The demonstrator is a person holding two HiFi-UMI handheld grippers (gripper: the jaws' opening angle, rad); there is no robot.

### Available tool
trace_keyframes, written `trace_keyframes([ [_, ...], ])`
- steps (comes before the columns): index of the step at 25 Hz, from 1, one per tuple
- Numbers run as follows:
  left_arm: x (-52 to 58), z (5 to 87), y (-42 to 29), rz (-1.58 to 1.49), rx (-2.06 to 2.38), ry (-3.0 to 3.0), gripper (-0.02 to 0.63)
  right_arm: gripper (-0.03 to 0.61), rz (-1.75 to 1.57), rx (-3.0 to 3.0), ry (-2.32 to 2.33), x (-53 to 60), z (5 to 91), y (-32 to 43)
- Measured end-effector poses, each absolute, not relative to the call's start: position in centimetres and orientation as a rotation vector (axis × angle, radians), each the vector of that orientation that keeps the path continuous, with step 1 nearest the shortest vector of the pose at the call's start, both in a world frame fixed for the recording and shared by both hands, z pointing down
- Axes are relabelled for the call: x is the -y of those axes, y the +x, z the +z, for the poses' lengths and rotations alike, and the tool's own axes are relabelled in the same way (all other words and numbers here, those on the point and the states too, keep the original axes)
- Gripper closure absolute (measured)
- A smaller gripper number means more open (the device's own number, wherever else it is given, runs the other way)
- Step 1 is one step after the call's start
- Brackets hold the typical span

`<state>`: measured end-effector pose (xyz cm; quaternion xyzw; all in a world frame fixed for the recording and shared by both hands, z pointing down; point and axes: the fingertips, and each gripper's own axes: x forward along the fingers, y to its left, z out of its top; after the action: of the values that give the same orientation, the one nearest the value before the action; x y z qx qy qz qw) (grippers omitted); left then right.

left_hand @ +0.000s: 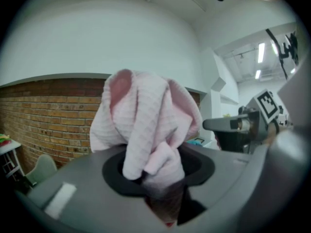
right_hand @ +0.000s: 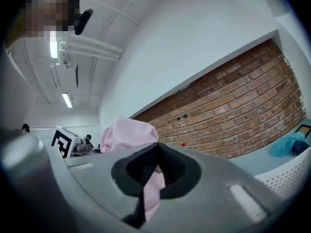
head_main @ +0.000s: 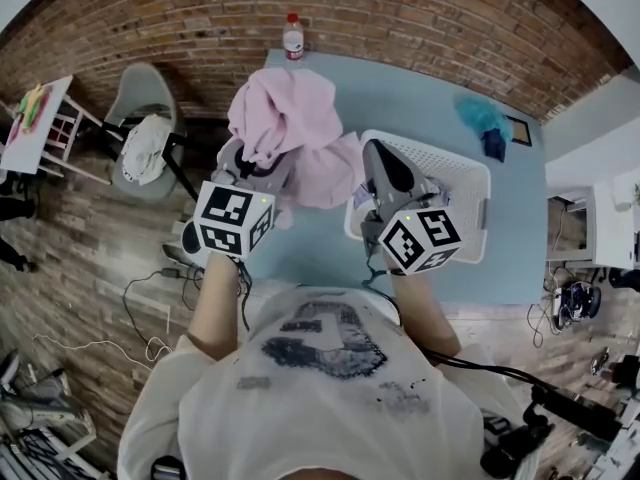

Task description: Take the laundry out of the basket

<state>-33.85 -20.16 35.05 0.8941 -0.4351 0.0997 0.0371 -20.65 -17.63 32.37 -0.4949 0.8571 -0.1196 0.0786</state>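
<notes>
A pink garment [head_main: 285,118] hangs bunched above the light blue table [head_main: 420,83], held up between both grippers. My left gripper [head_main: 258,163] is shut on its left part; in the left gripper view the pink garment [left_hand: 146,125] rises out of the left gripper [left_hand: 155,178]. My right gripper [head_main: 385,168] is shut on a thin fold at the garment's right edge, and the pink garment [right_hand: 129,135] shows in the right gripper view with a strip running down through the right gripper [right_hand: 153,176]. The white laundry basket [head_main: 470,183] stands just right of the right gripper; its inside is mostly hidden.
A plastic bottle [head_main: 292,36] stands at the table's far edge. A teal cloth [head_main: 483,118] lies at the far right of the table. A grey chair [head_main: 147,138] with a white cloth stands left of the table. Cables lie on the wooden floor [head_main: 120,298].
</notes>
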Motion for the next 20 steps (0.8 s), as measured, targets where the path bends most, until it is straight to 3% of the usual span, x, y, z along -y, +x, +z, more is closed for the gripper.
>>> trace_keyframes([
  [20,20.6,51.2,-35.0,0.426,1.229,2.431,0.442,0.58,-0.516,-2.562,-1.556,17.7,37.5,-19.9],
])
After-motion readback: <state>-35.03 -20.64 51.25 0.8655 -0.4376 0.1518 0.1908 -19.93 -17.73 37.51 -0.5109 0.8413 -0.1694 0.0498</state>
